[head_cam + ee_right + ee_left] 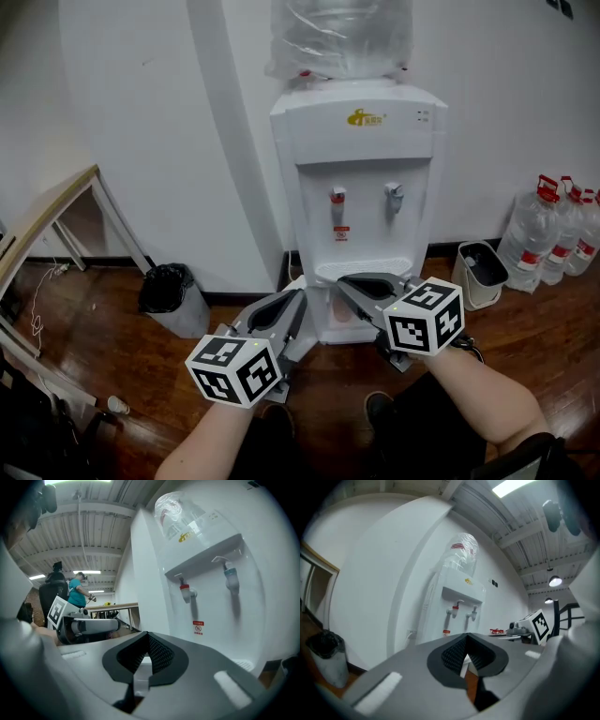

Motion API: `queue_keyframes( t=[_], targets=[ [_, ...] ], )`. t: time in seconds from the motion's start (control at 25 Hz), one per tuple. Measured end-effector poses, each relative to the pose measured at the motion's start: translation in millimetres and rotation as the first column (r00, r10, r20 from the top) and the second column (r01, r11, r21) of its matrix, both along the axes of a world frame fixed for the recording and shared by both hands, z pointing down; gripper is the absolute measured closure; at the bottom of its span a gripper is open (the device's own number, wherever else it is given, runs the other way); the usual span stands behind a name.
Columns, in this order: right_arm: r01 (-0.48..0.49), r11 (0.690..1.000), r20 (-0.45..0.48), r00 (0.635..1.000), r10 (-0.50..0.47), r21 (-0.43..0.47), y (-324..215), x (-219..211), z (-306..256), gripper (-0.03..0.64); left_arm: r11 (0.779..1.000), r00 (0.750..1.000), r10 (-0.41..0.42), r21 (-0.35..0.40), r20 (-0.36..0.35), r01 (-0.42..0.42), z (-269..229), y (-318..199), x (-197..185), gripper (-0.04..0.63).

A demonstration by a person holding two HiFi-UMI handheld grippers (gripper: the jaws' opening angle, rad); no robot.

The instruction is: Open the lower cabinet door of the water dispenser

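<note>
Water dispenser (pixel 361 159) ahead, left gripper (pixel 296 300) fingers released (holding nothing), right gripper (pixel 347 281) fingers clenched empty

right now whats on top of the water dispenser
A large water bottle wrapped in clear plastic sits on top of the water dispenser. The wrap covers where its neck meets the dispenser, and the head view cuts off the bottle's upper end.

White water dispenser (pixel 359 159) with a gold logo (pixel 366 118), a red tap (pixel 337 197) and a blue tap (pixel 394 194). A black bin (pixel 169 291) is left of it and red-capped clear bottles (pixel 534 234) are right of it.
</note>
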State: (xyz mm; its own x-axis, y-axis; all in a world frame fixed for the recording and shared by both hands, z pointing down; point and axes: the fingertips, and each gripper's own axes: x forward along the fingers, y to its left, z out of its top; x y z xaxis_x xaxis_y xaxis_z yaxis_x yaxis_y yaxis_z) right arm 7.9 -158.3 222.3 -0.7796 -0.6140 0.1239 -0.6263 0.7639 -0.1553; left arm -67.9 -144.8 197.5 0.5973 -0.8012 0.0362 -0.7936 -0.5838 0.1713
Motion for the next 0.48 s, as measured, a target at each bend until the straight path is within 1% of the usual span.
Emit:
queue_keyframes(
  t=[0.12,0.2,0.28,0.36,0.48],
  targets=[
    [0.024,0.999,-0.068,0.997,-0.021,0.049,-1.2,-2.7,10.3,0.615,0.998,0.995,-0.055,-0.033,0.086,0.058,28.5,-1.9,-15.7,0.413],
    [0.056,0.998,-0.071,0.996,-0.054,0.035,1.8,-7.2,17.4,0.615,0.997,0.991,-0.062,-0.044,0.115,0.067,38.2,0.8,-21.0,0.413],
    [0.075,0.997,-0.068,0.995,-0.073,0.020,6.1,-10.5,21.7,0.615,0.998,0.988,-0.057,-0.026,0.143,0.062,38.2,4.7,-23.0,0.413],
    [0.073,0.997,-0.064,0.995,-0.071,0.027,7.5,-10.0,20.4,0.615,0.998,0.984,-0.051,-0.019,0.170,0.055,38.1,7.9,-24.1,0.413],
    [0.074,0.997,-0.052,0.996,-0.073,0.020,5.8,-8.6,18.5,0.615,0.998,0.981,-0.063,-0.020,0.185,0.067,40.1,7.9,-27.9,0.413]
  ],
)
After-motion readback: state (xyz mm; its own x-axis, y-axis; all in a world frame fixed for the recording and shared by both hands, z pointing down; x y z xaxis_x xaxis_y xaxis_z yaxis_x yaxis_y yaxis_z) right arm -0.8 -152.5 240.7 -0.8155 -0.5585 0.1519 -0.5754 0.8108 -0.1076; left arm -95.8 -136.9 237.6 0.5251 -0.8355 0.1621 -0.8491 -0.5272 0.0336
